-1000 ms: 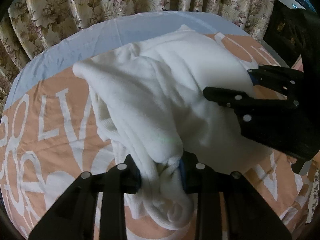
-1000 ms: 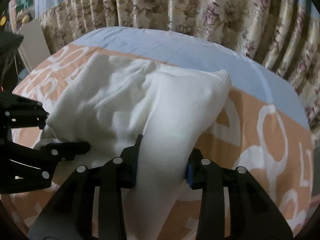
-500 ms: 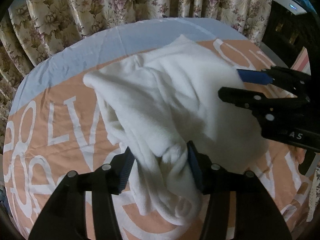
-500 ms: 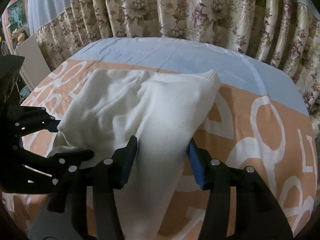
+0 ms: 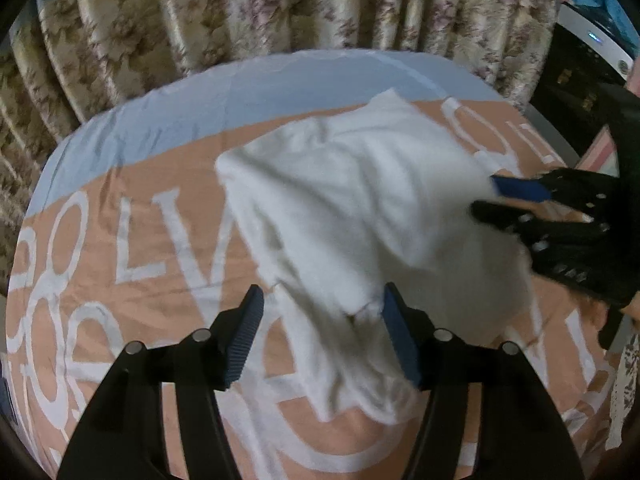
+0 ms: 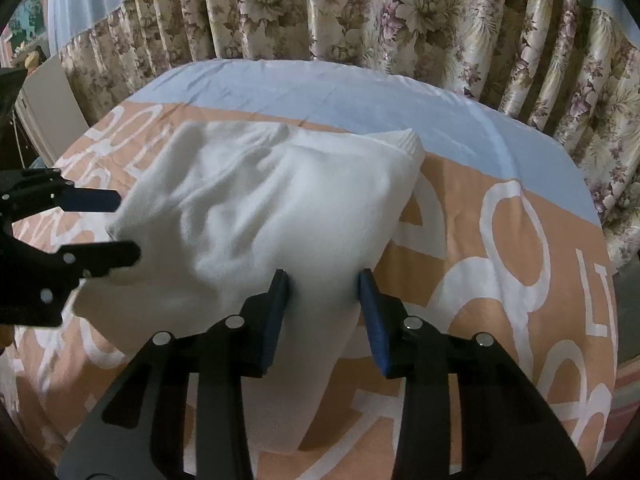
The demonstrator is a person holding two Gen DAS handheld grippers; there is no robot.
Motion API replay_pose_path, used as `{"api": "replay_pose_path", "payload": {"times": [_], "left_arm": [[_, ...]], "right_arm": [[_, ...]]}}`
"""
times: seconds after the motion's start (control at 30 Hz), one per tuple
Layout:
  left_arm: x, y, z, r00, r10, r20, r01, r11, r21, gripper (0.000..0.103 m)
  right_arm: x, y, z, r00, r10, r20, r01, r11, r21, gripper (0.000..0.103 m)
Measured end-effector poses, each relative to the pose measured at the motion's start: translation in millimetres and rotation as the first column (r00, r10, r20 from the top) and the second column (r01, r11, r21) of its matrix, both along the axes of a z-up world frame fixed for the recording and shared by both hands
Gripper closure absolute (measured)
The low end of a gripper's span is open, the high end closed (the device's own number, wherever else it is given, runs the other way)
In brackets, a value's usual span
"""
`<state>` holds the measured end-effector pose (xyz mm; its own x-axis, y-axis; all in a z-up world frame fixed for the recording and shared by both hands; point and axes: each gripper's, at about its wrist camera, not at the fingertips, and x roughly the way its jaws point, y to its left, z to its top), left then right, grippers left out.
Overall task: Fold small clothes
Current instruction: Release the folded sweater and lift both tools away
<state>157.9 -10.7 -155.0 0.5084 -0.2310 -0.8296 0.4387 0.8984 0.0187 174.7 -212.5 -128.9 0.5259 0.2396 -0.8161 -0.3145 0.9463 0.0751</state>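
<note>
Mid-fold, our left claw (image 5: 322, 334) was opening off the white garment (image 5: 360, 216) while our right claw (image 6: 324, 308) was closing on its edge, which we judged needed carrying across next.

white garment (image 5: 360, 216) motion-blurred, far tongs (image 5: 516, 200) smeared

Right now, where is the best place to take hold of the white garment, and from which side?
Probably the white garment by its far corner: a flat point on the bedsheet. Come from the curtain side, jaws low.
</note>
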Motion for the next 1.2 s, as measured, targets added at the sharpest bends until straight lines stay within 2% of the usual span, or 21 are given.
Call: {"api": "replay_pose_path", "payload": {"times": [0.2, 0.37, 0.4, 0.47, 0.5, 0.53, 0.57, 0.63, 0.7, 0.77, 0.87, 1.0, 1.2], "left_arm": [[2.0, 12.1, -20.4, 1.0, 0.01, -0.021, -0.01, 1.0, 0.013, 0.037], [-6.5, 13.8, -11.3, 1.0, 0.022, 0.01, -0.022, 1.0, -0.005, 0.036], [-10.6, 14.7, -7.0, 0.999, 0.032, 0.024, -0.031, 0.999, -0.008, 0.033], [-19.1, 18.0, 2.7, 0.996, 0.059, 0.069, -0.059, 0.998, -0.008, 0.016], [-22.3, 19.8, 7.3, 0.994, 0.072, 0.088, -0.071, 0.997, -0.01, 0.012], [-26.6, 22.7, 12.2, 0.99, 0.087, 0.107, -0.086, 0.996, -0.014, 0.008], [-30.4, 25.4, 16.8, 0.987, 0.102, 0.122, -0.1, 0.995, -0.018, 0.006], [-38.7, 33.3, 27.8, 0.981, 0.135, 0.141, -0.131, 0.991, -0.038, 0.006], [-47.4, 38.6, 35.3, 0.973, 0.17, 0.155, -0.164, 0.985, -0.047, 0.006], [-55.2, 40.9, 41.1, 0.964, 0.203, 0.175, -0.199, 0.979, -0.039, 0.006], [-70.9, 47.6, 48.6, 0.946, 0.254, 0.203, -0.253, 0.967, -0.033, 0.006], [-95.5, 52.7, 55.4, 0.935, 0.282, 0.216, -0.281, 0.959, -0.04, 0.002], [-131.4, 56.5, 65.0, 0.94, 0.286, 0.185, -0.287, 0.958, -0.019, 0.002]], "right_arm": [[-0.1, -3.8, -8.5, 1.0, -0.014, -0.01, 0.014, 1.0, 0.008, 0.066], [-4.2, -8.0, -8.2, 0.999, -0.035, 0.0, 0.035, 0.999, 0.03, 0.065], [-6.6, -8.8, -5.4, 0.999, -0.041, 0.011, 0.041, 0.998, 0.04, 0.063], [-11.5, -12.1, 1.7, 0.998, -0.049, 0.028, 0.047, 0.996, 0.077, 0.06], [-16.3, -16.4, 9.1, 0.997, -0.059, 0.04, 0.054, 0.992, 0.111, 0.054], [-20.7, -18.3, 15.1, 0.996, -0.07, 0.056, 0.062, 0.991, 0.122, 0.039], [-24.9, -20.0, 21.9, 0.994, -0.082, 0.075, 0.072, 0.99, 0.123, 0.033], [-32.1, -20.2, 32.6, 0.989, -0.105, 0.104, 0.092, 0.988, 0.123, 0.013], [-44.8, -20.5, 45.8, 0.978, -0.148, 0.147, 0.13, 0.984, 0.125, 0.003], [-54.3, -19.2, 53.2, 0.969, -0.181, 0.17, 0.163, 0.98, 0.114, 0.003], [-69.9, -10.8, 58.4, 0.957, -0.231, 0.174, 0.227, 0.973, 0.041, 0.003], [-93.5, -4.5, 64.1, 0.943, -0.276, 0.188, 0.271, 0.961, 0.053, 0.003], [-128.8, 3.1, 73.1, 0.918, -0.352, 0.185, 0.348, 0.936, 0.053, 0.003]]}}
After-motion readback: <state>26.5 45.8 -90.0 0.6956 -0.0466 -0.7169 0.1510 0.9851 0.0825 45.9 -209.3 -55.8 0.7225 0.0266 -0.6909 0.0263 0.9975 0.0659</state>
